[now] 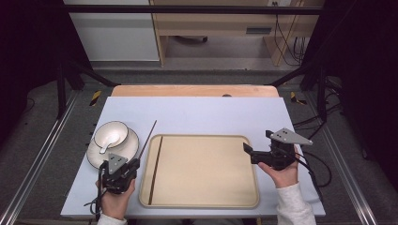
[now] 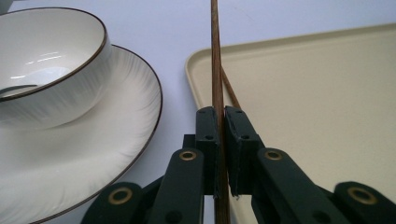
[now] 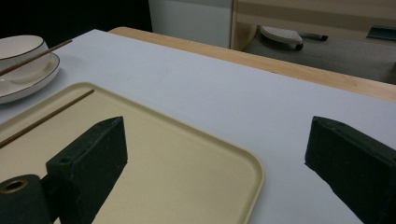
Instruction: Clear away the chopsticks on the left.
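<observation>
High cam looks down overhead; gripper cams sit low, close, sharing tray (image 1: 202, 171).

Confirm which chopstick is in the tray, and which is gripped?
The chopstick lying along the tray's left edge is in it. The other chopstick is clamped in the left gripper, slanting up past the plate.

Lab recording bay: counter (image 1: 197, 112) inside black metal frame (image 1: 187, 9), hazard tape (image 1: 95, 97) on grey floor, loose cables (image 1: 286, 42) by wall.
</observation>
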### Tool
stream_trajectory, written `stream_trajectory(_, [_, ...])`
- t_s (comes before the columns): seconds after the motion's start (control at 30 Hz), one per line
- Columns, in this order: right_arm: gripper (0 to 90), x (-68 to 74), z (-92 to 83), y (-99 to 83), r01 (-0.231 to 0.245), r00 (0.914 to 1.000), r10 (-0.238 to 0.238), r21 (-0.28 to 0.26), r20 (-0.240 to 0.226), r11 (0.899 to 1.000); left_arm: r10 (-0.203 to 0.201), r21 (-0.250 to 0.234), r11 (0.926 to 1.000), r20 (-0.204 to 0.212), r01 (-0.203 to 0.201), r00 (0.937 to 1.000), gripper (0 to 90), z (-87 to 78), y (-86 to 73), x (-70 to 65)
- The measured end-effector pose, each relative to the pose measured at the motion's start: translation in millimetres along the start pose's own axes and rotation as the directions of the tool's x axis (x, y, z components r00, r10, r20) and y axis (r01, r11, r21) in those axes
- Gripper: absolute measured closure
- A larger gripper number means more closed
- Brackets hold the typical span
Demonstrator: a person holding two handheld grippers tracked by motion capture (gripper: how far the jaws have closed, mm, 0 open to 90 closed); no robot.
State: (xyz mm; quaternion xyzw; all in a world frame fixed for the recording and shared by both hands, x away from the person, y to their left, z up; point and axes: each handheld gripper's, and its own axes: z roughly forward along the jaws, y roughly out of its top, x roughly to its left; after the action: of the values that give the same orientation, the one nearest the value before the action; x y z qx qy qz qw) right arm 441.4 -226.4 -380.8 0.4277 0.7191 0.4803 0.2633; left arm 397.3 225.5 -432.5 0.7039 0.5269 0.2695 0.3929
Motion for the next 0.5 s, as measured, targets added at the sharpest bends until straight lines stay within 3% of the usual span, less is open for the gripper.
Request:
stream_trajectory(0.23, [5.9, 1.4, -0.7, 1.0, -0.001, 1.0, 0.001, -0.006, -0.008, 1.0, -0.025, -0.017, 0.9995, -0.004, 0.025, 0.9997, 84.1, 4.2, 3.5, -18.3])
stream_trajectory(0.33, [5.9, 1.4, -0.9, 1.1, -0.001, 1.0, 0.001, -0.007, -0.009, 1.0, -0.055, -0.031, 0.998, 0.017, 0.055, 0.9983, 84.1, 6.1, 3.9, -23.7])
stream_trajectory(0.5, [5.9, 1.7, -1.4, 1.4, -0.006, 0.9999, 0.006, -0.008, -0.01, 1.0, -0.055, -0.045, 0.9974, 0.018, 0.056, 0.9983, 84.2, 10.1, 2.0, -37.4])
